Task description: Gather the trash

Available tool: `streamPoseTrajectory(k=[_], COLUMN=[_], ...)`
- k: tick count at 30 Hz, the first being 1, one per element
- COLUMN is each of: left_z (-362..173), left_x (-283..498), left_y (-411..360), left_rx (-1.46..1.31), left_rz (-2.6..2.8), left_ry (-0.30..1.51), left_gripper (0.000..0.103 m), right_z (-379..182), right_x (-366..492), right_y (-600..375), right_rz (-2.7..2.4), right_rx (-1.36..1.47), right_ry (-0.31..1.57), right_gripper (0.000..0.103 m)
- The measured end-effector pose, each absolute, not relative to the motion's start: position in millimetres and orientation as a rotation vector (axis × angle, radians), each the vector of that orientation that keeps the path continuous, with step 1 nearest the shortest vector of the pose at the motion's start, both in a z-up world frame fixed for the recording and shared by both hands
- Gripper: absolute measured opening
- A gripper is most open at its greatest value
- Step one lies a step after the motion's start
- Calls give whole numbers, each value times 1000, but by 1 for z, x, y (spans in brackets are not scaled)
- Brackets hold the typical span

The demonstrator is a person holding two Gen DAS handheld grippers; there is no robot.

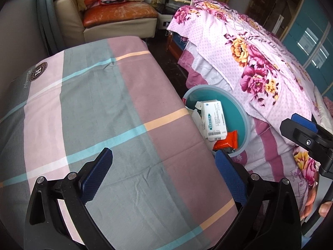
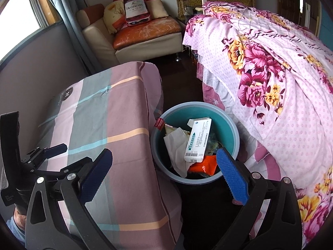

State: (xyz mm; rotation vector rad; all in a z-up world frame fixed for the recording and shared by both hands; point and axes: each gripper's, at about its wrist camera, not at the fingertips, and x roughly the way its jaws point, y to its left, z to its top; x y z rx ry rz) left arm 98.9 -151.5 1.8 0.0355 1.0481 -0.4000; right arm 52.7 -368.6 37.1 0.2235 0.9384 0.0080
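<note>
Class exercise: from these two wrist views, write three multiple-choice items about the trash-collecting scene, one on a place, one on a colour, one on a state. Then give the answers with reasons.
1. Where does the bin stand?
A. on the armchair
B. on the floor between the checked cloth and the bed
C. on top of the bed

2. What colour is the bin's inside?
A. teal
B. yellow
C. white

3. How is the right gripper?
A. shut on a tissue
B. shut on the white box
C. open, holding nothing

Answers: B, the bin sits low between the two; A, its inner wall shows teal; C, its blue pads stand wide apart with nothing between them.
</note>
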Motion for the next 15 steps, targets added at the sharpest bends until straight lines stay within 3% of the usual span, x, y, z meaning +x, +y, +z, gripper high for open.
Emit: streamPoseTrajectory(k=[15], left_z=[7], left_x=[88], left_y=[-134], left_rx=[19], left_rz=[-359], left_ry=[992], left_gripper=[99], right_z=[36], right_x=[46], right_y=[-355], right_rz=[23], right_rx=[198], right_ry=[955], right_gripper=[96])
